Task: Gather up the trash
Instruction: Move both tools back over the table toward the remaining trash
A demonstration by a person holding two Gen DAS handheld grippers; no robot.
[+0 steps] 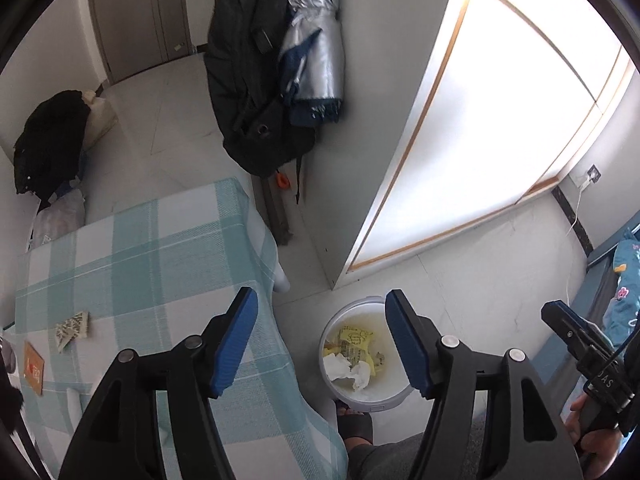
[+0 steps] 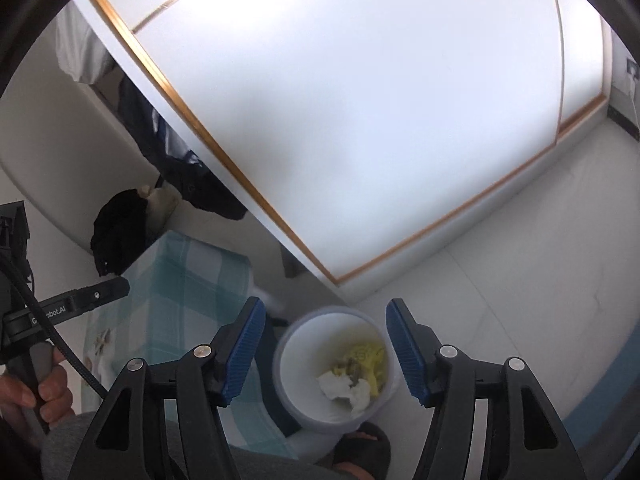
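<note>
A white round trash bin (image 1: 362,400) stands on the floor beside the table; it holds a yellow wrapper (image 1: 354,340) and crumpled white tissues (image 1: 352,372). It also shows in the right wrist view (image 2: 296,384), with the wrapper (image 2: 366,354) and tissues (image 2: 346,392) inside. My left gripper (image 1: 320,340) is open and empty, held above the table edge and bin. My right gripper (image 2: 325,350) is open and empty, above the bin. A crumpled patterned paper scrap (image 1: 72,327) lies on the checked tablecloth (image 1: 152,264) at the left.
An orange card (image 1: 33,368) lies near the table's left edge. Dark jackets and a silver umbrella (image 1: 312,60) hang on the wall corner. A white sliding door (image 1: 492,132) is at the right, a bed (image 1: 624,308) at far right. My sandalled foot (image 1: 354,426) is beside the bin.
</note>
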